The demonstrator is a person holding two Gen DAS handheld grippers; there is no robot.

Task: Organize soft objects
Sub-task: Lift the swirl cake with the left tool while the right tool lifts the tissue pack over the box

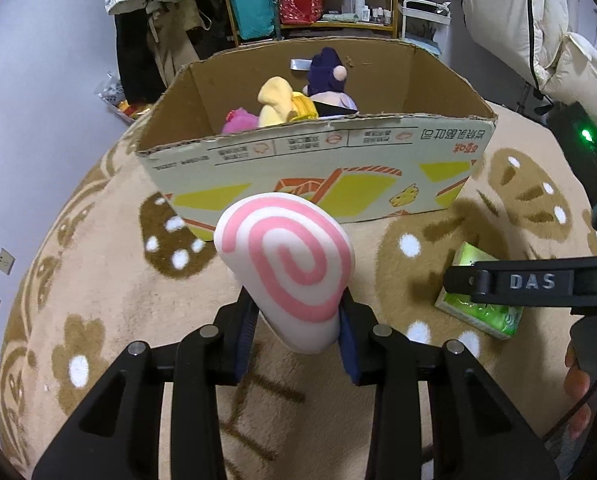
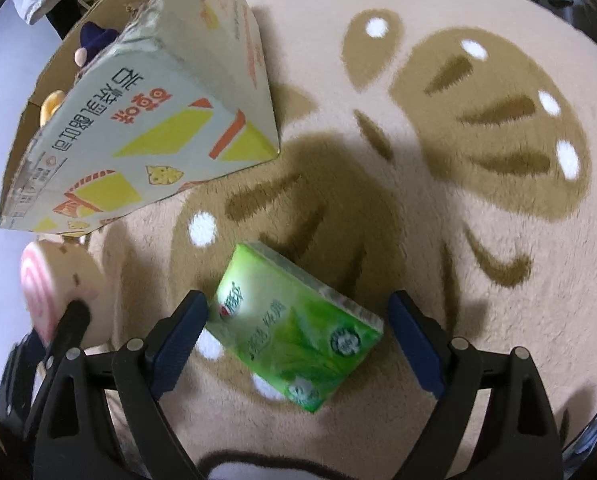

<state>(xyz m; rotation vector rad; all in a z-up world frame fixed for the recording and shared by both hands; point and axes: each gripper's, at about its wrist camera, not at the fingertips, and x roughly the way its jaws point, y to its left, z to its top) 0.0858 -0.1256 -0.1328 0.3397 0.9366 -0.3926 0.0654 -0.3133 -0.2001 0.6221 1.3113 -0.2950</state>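
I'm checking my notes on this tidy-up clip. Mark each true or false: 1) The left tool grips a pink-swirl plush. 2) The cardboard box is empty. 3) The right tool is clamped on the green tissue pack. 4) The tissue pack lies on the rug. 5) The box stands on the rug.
1) True: the left tool is shut on the pink-swirl plush.
2) False: the cardboard box holds several plush toys.
3) False: the right tool is open around the green tissue pack.
4) True: it lies on the rug.
5) True.
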